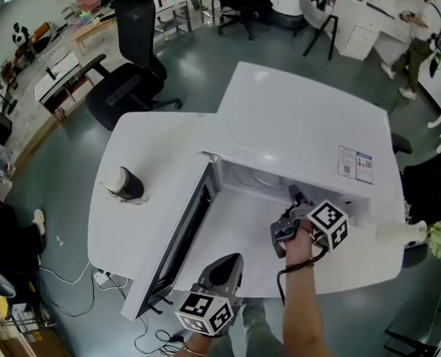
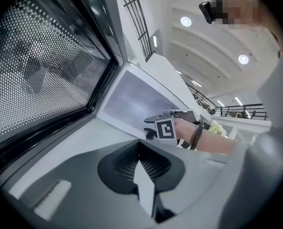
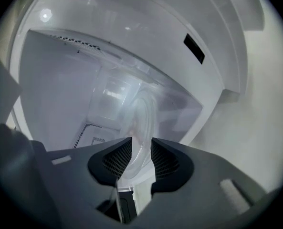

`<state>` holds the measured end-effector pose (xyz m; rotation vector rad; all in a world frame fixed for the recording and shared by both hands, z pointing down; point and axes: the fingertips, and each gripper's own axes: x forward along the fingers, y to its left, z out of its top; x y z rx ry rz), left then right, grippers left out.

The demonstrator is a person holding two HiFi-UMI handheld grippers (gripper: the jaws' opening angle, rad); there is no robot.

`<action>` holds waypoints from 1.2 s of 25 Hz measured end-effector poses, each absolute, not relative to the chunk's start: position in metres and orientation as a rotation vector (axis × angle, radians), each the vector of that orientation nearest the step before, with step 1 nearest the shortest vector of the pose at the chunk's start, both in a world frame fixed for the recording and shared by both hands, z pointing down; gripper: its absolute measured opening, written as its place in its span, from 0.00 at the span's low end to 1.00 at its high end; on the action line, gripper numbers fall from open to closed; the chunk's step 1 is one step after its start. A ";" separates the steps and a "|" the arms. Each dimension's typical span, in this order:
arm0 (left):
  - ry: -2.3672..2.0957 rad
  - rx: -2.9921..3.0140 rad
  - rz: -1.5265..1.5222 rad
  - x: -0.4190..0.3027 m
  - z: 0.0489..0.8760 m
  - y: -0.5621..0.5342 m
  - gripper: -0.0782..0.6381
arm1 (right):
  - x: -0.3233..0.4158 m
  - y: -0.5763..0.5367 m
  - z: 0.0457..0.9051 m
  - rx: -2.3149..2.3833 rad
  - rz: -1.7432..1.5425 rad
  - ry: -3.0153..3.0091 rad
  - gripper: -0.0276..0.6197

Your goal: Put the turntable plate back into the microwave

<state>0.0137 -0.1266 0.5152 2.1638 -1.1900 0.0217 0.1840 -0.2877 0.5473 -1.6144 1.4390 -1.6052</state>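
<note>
A clear glass turntable plate (image 3: 142,118), tilted on edge, sits pinched at its rim between the right gripper's (image 3: 141,149) fingers at the mouth of the open microwave (image 1: 302,117) by the desk's (image 1: 142,143) right edge. The left gripper's (image 2: 140,160) fingers are pressed together, empty.

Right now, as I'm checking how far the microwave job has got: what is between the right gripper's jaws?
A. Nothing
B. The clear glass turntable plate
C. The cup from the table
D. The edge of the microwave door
B: in the right gripper view the clear glass turntable plate stands on edge, its rim pinched between the right gripper's jaws, in front of the open microwave cavity.
</note>
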 end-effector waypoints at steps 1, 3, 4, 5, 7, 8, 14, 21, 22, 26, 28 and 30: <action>-1.188 2.163 0.022 0.014 0.515 -0.125 0.11 | 0.184 -0.287 0.546 -1.610 -1.603 1.439 0.21; -1.186 2.165 0.022 0.016 0.514 -0.123 0.11 | 0.183 -0.287 0.543 -1.607 -1.597 1.445 0.21; -1.186 2.167 0.021 0.016 0.514 -0.122 0.11 | 0.182 -0.286 0.543 -1.605 -1.597 1.447 0.21; -1.186 2.170 0.020 0.016 0.514 -0.121 0.11 | 0.182 -0.286 0.544 -1.601 -1.600 1.446 0.21; -1.186 2.177 0.020 0.015 0.513 -0.120 0.11 | 0.181 -0.284 0.547 -1.594 -1.610 1.437 0.21; -1.186 2.179 0.020 0.015 0.513 -0.119 0.11 | 0.180 -0.283 0.549 -1.593 -1.615 1.433 0.21; -1.200 2.170 0.018 0.014 0.512 -0.113 0.11 | 0.182 -0.284 0.554 -1.576 -1.613 1.437 0.21; -1.210 2.156 0.024 0.011 0.515 -0.106 0.11 | 0.179 -0.280 0.556 -1.573 -1.629 1.431 0.21; -1.211 2.157 0.024 0.011 0.514 -0.106 0.11 | 0.178 -0.279 0.556 -1.570 -1.633 1.429 0.21; -1.219 2.160 0.021 0.011 0.513 -0.104 0.11 | 0.179 -0.274 0.557 -1.566 -1.637 1.429 0.21; -1.222 2.161 0.020 0.012 0.512 -0.104 0.11 | 0.182 -0.273 0.555 -1.583 -1.624 1.447 0.21; -1.223 2.161 0.019 0.013 0.511 -0.104 0.11 | 0.185 -0.272 0.551 -1.587 -1.612 1.463 0.21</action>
